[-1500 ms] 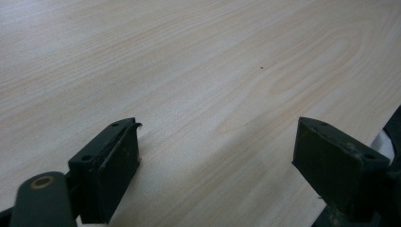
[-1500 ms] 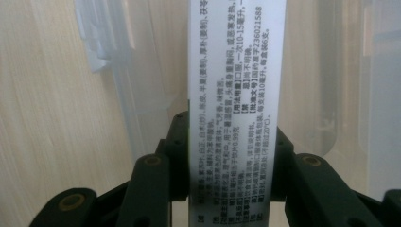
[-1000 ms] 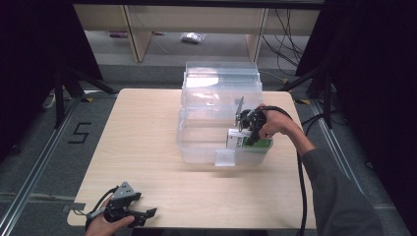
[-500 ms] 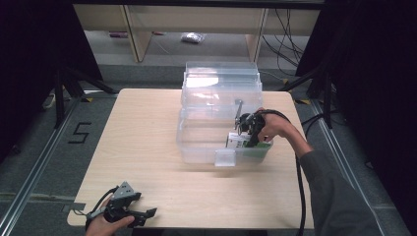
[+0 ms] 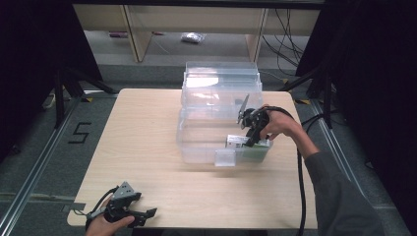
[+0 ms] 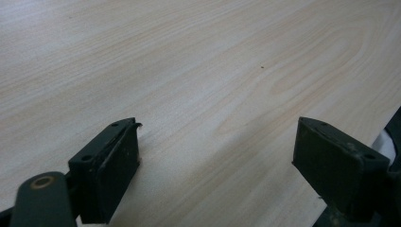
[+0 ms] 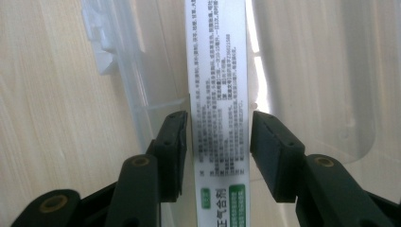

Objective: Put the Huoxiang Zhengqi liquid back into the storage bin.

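High view: left hand-held gripper (image 5: 140,215) sits at the near left corner of the light wood-grain bench (image 5: 137,142), well apart from the clear plastic storage bin (image 5: 201,142), held by the person's left hand (image 5: 105,226). Left gripper view: its two black jaws stand wide apart over bare bench top (image 6: 203,80), nothing between them.

Clear plastic storage bin stands right of bench centre, toward the far edge. It reads as stacked transparent tubs, upper one (image 5: 221,83) set further back; exact count cannot be told. A small clear latch tab (image 5: 225,157) hangs on the bin's near wall.

White rectangular carton with black print and green label (image 5: 237,142) lies inside the bin at its near right corner, against the near wall. A green face of it shows through the bin wall.

Right hand-held gripper (image 5: 253,137) reaches down into the bin from the right, held by the person's right hand (image 5: 280,125), dark sleeve (image 5: 339,196) and cable trailing toward the near right bench edge. Right gripper view: the carton (image 7: 217,94) runs lengthwise between the jaws; the pads (image 7: 177,146) sit just beside its long edges, left one touching or nearly so, a thin gap at the right. Firm clamping cannot be told.
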A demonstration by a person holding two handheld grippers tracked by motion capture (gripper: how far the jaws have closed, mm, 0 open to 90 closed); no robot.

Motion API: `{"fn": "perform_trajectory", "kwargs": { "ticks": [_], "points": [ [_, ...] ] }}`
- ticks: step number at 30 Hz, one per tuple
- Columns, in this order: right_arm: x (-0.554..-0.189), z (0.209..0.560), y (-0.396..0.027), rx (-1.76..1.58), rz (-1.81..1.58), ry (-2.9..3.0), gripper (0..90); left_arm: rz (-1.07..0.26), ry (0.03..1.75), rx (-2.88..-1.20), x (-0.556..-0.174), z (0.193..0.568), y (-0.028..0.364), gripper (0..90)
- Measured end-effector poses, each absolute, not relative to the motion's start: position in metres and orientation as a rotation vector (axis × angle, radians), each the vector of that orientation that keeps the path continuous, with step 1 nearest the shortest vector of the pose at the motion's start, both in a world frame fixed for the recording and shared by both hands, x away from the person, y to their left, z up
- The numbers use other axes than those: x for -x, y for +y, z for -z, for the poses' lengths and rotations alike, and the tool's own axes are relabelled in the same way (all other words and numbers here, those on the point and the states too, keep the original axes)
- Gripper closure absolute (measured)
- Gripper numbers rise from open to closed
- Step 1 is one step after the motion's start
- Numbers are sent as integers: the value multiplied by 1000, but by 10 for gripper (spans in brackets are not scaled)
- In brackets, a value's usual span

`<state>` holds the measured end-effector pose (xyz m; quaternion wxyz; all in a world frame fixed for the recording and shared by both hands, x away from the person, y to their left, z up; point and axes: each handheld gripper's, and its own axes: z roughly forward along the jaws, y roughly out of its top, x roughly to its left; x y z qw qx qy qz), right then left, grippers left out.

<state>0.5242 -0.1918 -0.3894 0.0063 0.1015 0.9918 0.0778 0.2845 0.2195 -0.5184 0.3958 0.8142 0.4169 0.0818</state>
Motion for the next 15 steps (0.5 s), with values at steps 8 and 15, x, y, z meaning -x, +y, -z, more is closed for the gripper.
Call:
{"fn": "perform_trajectory", "kwargs": {
  "ticks": [8, 15],
  "points": [
    [-519, 376, -198, -431, -293, 3065, 561, -212, 1045, -2082, -285, 518, 221, 148],
    [-518, 373, -199, -449, -346, 3042, 518, -212, 1047, -2081, -285, 518, 221, 148]
  ]
}}
